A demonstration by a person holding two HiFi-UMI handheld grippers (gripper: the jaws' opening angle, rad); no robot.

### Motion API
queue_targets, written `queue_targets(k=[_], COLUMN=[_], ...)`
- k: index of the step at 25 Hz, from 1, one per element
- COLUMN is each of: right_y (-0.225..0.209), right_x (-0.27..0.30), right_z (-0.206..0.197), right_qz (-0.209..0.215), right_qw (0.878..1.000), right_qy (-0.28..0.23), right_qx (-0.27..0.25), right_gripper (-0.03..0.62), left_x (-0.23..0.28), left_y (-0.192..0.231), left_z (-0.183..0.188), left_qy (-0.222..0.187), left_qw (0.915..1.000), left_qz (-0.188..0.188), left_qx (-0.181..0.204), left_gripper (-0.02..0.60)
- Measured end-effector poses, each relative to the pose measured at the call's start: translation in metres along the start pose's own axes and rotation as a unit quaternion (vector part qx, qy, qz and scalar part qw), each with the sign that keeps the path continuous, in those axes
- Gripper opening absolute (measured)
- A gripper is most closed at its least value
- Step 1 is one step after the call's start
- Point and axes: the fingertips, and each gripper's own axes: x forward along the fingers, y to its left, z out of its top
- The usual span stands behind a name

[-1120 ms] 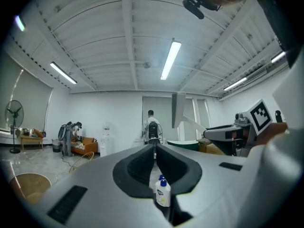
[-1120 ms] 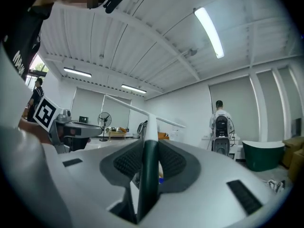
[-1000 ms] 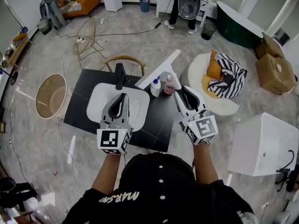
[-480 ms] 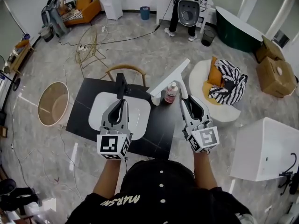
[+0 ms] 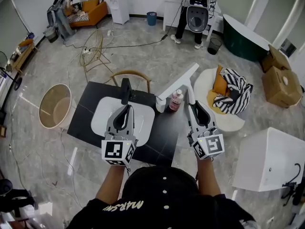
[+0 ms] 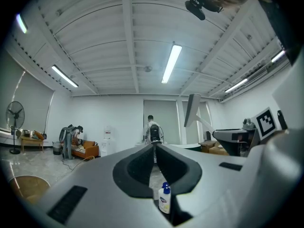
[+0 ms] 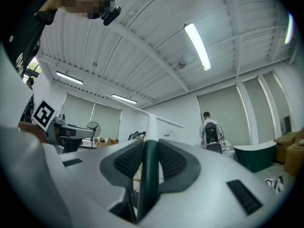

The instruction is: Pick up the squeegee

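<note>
The black surface (image 5: 86, 123) is carrying a white tray (image 5: 102, 113). A black upright object (image 5: 125, 88), too small to identify, is standing at the tray's twelve o'clock edge. At two o'clock from the tray, a pink bottle (image 5: 176, 100) is standing on the surface. Just beside it, a white bottle (image 6: 164, 199) with a blue cap is showing through the gap behind my left jaws. A round beige basket (image 5: 53, 106) is sitting on the floor at nine o'clock of the surface; its contents cannot be made out.

My left gripper (image 5: 127, 107) is hovering over the tray and pointing level toward twelve o'clock. In the left gripper view (image 6: 154, 148) its jaws are meeting at the tips with nothing clamped between them.

My right gripper (image 5: 191, 105) is reaching out at three o'clock of the tray, pointing toward twelve o'clock and tilting slightly upward. In the right gripper view (image 7: 150, 144) its pads are pressing on both sides of the dark green handle of the squeegee (image 7: 149, 184).

In the head view the squeegee (image 5: 178, 80) is extending beyond the right jaws. Its long white blade is lying crosswise over the far edge of the surface, at one o'clock from the tray, above the two bottles.
</note>
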Motion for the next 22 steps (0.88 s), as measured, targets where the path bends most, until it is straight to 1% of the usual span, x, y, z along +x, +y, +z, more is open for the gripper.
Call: queue_targets(k=[22], right_y=[0.011], right_x=[-0.004], right_z=[0.001], right_qz=[0.004], right_qw=[1.0], right_qy=[0.003], right_qx=[0.003], right_gripper=[0.092], left_x=[-0.007], left_y=[-0.009], left_z=[0.003], left_qy=[-0.005], left_qw=[1.0], left_qz=[-0.006], left_qx=[0.002], left_gripper=[0.021])
